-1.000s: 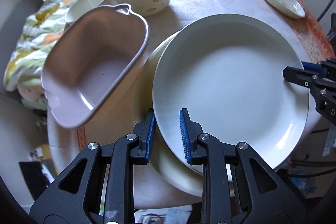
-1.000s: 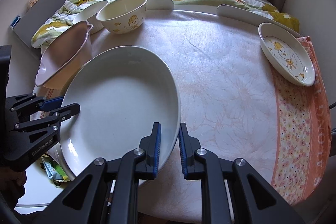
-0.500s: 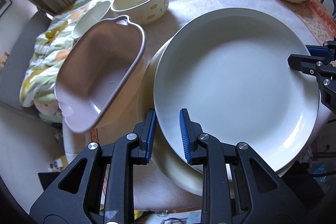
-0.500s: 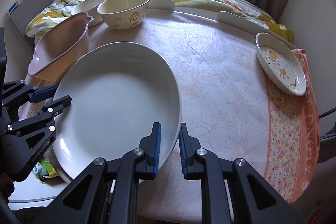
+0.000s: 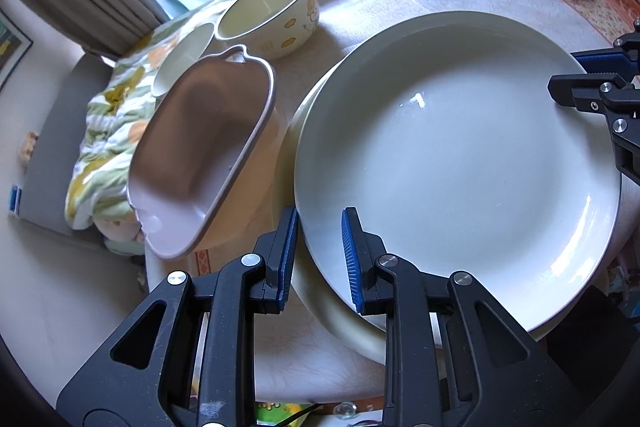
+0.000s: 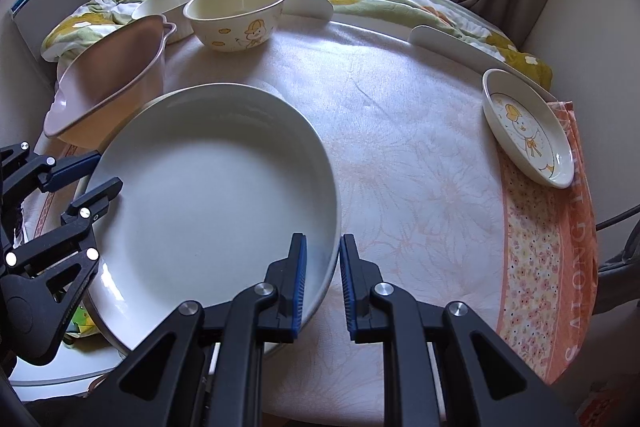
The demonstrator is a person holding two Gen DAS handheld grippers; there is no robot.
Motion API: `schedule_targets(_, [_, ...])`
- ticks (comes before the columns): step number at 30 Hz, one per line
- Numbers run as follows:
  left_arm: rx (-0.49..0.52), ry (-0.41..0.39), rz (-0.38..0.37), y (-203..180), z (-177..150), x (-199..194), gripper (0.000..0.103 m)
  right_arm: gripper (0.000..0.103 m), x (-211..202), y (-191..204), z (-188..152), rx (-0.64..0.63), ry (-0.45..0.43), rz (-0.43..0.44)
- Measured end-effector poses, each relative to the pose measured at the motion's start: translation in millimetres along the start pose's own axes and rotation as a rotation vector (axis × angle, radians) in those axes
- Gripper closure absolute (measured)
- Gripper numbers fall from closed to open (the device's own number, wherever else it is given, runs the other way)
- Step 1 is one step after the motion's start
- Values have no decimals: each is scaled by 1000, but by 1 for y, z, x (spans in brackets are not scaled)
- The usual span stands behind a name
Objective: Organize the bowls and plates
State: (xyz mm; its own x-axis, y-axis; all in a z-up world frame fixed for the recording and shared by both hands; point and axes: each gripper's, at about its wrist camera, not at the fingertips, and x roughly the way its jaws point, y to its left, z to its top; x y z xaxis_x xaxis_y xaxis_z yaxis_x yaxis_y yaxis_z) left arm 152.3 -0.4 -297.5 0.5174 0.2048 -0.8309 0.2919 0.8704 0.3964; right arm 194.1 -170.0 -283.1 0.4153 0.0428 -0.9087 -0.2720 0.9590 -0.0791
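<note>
Gripping: left gripper [image 5: 318, 259] and right gripper [image 6: 322, 285] each clamped on white plate [image 5: 460, 163] rim.
Plate position: between both grippers, above second plate [image 5: 320, 311].
Beyond: pink dish [image 5: 200, 155], yellow bowl [image 5: 268, 13].

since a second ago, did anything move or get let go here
Nothing was let go. The left claw and right claw both stay clamped on opposite rims of the big white plate, which has tilted slightly over the plate beneath. The pink dish, cartoon bowl and small duck plate sit where they were.
</note>
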Motion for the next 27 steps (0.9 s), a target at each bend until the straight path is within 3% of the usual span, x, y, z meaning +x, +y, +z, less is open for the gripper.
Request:
schedule_targets(5, [7, -2, 43, 2, 0, 0, 83, 88, 0, 0, 0, 6, 0, 1])
schedule_targets(16, [-22, 0, 5, 10, 3, -3, 83, 88, -4, -5, 1, 51, -6, 13])
schedule_targets(20, [-75, -26, -56, 29, 13, -26, 83, 88, -21, -15, 6, 100, -41, 32])
schedule_targets(23, [-124, -79, -142, 44, 27, -52, 79, 88, -42, -34, 12, 165, -82, 71])
schedule_targets(24, [-136, -103, -172, 47, 35, -61, 63, 88, -49, -42, 14, 190, -101, 77])
schedule_targets(25, [-144, -127, -200, 49, 41, -69, 29, 88, -56, -50, 15, 212, -116, 81])
schedule_targets(27, [-159, -213, -257, 53, 57, -87, 1, 87, -69, -67, 17, 248, -138, 94])
